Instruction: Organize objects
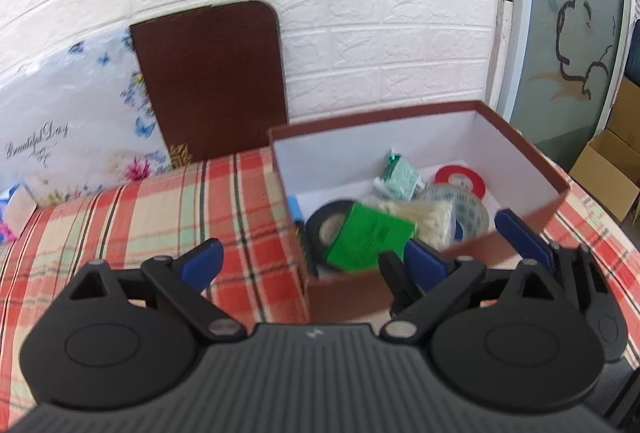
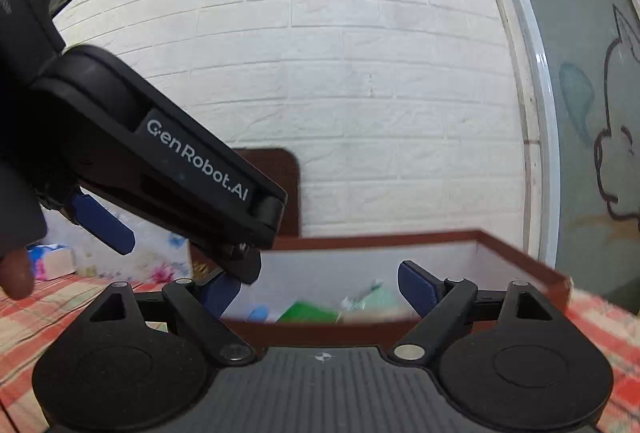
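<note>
Left gripper (image 1: 314, 265): jaws wide, nothing between the pads; the box's near left corner shows through the gap. It points down toward the cloth (image 1: 160, 213).

Right gripper (image 2: 320, 291): jaws wide, empty, aimed level over the near wall of the box (image 1: 520, 149), at lower centre of its view.

Box, open top, centre right of the left view. From the near wall back: black tape (image 1: 326, 229) with a green packet (image 1: 368, 237) lying over it, a pale bundle (image 1: 412, 217), clear tape (image 1: 468, 209), a foil sachet (image 1: 400, 173), red tape (image 1: 460, 179). A blue item (image 1: 294, 209) sits at the left wall. Blurred, so no finer detail.

Beyond, upper left of the box: a brown panel (image 1: 208, 81) leans on the wall, long axis upright. Probably the lid, in which case it is next. It lies ahead and left of the jaws, with the left gripper nearer.

Far left on the cloth: a small carton (image 1: 16, 209), not boxed.
</note>
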Action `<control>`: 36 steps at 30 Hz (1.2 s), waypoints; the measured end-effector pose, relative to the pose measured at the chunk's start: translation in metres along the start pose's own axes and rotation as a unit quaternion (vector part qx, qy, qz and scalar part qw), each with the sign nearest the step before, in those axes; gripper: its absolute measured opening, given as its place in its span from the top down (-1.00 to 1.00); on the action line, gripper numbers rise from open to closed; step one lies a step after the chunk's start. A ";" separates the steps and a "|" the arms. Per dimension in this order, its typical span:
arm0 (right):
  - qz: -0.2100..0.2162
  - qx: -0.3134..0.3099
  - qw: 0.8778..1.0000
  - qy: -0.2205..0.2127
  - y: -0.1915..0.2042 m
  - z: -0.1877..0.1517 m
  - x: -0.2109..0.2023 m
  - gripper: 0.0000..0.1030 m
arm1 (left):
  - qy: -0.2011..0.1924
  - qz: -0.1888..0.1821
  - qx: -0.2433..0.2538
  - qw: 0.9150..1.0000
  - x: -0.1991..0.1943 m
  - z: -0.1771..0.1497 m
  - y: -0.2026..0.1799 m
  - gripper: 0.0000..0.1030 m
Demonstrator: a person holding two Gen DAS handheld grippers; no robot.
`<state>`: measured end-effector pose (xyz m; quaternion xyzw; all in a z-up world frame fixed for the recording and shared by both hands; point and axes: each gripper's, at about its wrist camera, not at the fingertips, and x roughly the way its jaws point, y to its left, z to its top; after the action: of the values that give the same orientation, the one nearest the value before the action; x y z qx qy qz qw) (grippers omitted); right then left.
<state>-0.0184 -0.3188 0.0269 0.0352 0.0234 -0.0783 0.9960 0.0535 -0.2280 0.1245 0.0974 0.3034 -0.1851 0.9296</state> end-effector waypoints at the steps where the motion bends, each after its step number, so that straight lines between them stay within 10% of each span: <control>1: 0.003 0.008 1.000 0.015 0.002 -0.002 -0.010 -0.63 | 0.005 0.005 -0.002 1.000 -0.005 -0.006 0.002 -0.91; 18: 0.001 0.077 0.976 0.205 0.015 -0.020 -0.111 -0.74 | 0.033 0.049 -0.049 0.997 -0.068 -0.097 0.054 -1.00; 36: -0.045 0.104 0.987 0.112 0.033 0.051 -0.188 -0.99 | -0.036 0.087 -0.019 0.995 -0.151 -0.120 0.035 -1.00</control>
<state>-0.1966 -0.2606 0.0899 0.1459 0.1279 -0.1207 0.9735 -0.1087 -0.1175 0.1223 0.0989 0.2635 -0.1014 0.9542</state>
